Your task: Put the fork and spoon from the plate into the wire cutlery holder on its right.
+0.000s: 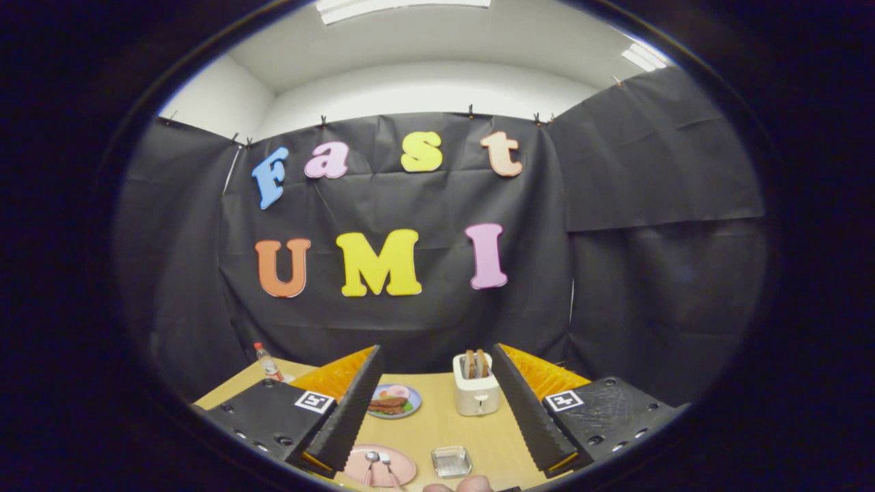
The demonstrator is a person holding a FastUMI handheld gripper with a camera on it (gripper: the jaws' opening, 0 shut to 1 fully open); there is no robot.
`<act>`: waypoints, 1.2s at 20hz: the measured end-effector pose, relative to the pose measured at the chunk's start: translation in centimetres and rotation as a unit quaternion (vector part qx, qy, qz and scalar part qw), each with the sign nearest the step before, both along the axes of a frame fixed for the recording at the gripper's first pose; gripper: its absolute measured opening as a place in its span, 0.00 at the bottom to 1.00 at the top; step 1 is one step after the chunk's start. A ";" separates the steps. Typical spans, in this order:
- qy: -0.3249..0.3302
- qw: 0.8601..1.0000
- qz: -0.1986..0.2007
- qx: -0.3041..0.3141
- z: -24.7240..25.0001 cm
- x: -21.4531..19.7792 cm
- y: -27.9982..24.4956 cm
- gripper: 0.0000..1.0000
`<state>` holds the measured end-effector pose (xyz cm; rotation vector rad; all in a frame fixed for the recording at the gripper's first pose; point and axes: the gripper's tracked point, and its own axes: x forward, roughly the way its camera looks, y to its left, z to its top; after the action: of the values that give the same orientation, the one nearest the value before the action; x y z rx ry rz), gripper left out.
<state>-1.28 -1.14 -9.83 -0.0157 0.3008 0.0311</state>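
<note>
A pink plate (403,470) lies on the wooden table, low between my fingers. On it rest a spoon (371,460) and a fork (388,465), side by side. Just to the plate's right stands the small square wire cutlery holder (451,461). My gripper (437,365) hangs above the table with its jaws wide apart and nothing between them. The left finger (348,417) and the right finger (530,417) frame the plate and the holder from above.
A white toaster (476,393) with two slices of toast stands beyond the holder. A blue-rimmed plate of food (394,401) sits to its left. A small bottle with a red cap (268,364) stands at the table's far left corner. A person's fingertips (459,486) show at the near edge.
</note>
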 end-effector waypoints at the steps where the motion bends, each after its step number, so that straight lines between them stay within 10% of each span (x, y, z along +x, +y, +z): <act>1: 0.036 0.999 0.009 -0.004 -2.1 -0.4 0.4 0.96; 7: 0.249 0.964 0.092 -0.022 -15.4 -4.0 4.9 0.96; 15: 0.496 0.854 0.143 -0.068 -28.1 -11.1 5.5 0.97; 24: 0.616 0.759 0.157 -0.139 -35.8 -12.8 5.1 0.97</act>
<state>-14.09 3.93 -45.61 -0.3563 1.6419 0.3435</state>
